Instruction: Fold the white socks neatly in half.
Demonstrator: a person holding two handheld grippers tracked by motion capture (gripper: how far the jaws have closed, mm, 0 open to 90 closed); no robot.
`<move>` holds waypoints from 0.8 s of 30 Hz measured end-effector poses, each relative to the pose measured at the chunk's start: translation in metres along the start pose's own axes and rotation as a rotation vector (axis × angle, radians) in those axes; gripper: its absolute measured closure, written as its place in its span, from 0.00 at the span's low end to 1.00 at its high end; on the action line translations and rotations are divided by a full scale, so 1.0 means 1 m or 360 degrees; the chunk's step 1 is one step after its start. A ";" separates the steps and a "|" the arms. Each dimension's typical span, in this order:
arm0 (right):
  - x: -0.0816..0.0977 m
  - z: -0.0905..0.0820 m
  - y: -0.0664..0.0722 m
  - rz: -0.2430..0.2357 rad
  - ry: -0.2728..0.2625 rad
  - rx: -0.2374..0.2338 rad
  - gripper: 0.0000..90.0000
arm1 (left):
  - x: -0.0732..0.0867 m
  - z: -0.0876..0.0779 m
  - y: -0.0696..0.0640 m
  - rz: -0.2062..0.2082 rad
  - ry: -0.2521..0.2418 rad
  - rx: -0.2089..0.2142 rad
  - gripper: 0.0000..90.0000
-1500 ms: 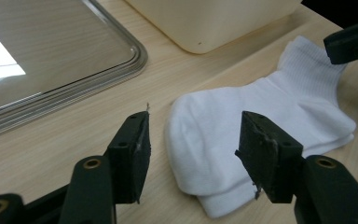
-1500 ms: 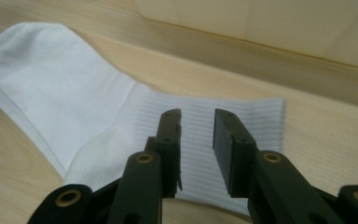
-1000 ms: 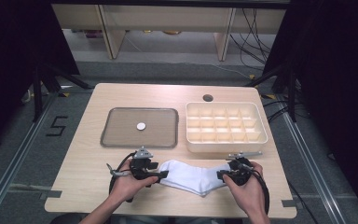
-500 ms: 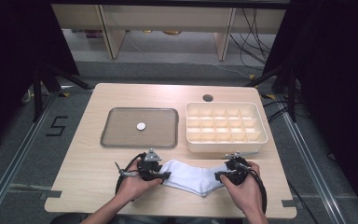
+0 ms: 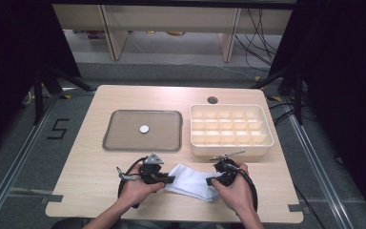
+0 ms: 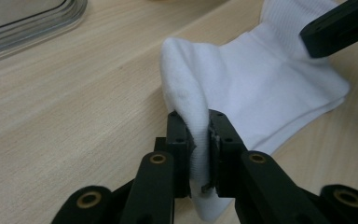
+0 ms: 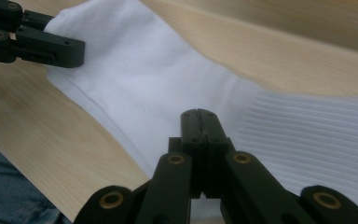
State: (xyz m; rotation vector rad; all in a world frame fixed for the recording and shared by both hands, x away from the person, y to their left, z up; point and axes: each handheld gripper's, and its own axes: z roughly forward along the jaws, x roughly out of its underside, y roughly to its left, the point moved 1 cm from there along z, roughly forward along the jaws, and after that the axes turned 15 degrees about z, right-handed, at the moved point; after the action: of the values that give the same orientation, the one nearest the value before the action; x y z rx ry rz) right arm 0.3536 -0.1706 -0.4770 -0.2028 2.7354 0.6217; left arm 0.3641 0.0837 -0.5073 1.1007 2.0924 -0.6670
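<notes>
Sock (image 5: 193,181) location?
— I see the white sock lying flat at the near edge of the table (image 5: 100,191), between both hands, near side of the compartment box (image 5: 229,130).

Left gripper (image 5: 167,179) status?
— I read its jaws as having just been closing; in the left gripper view they pinch a raised fold at the sock's left end (image 6: 200,140).

Right gripper (image 5: 211,181) status?
— In the right gripper view I see the jaws pressed together over the sock's ribbed right end (image 7: 199,122). I cannot tell whether cloth is caught between them.

Other items?
— I note a grey tray (image 5: 124,143) at far left, holding a small white disc (image 5: 144,129).
</notes>
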 end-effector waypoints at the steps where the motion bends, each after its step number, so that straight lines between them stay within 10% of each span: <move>1: 0.000 0.001 0.002 0.0004 0.0020 -0.0006 1.00 | -0.001 -0.002 -0.001 -0.0008 -0.0003 -0.0005 0.89; 24: -0.002 0.035 0.015 -0.0088 0.0153 -0.0097 1.00 | -0.022 -0.016 -0.018 -0.0098 -0.0177 0.0291 0.89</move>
State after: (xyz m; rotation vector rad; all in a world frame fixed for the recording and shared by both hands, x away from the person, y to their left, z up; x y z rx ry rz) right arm 0.3619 -0.1415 -0.5004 -0.3295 2.7941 0.6977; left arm 0.3525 0.0742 -0.4778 1.0744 2.0078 -0.9438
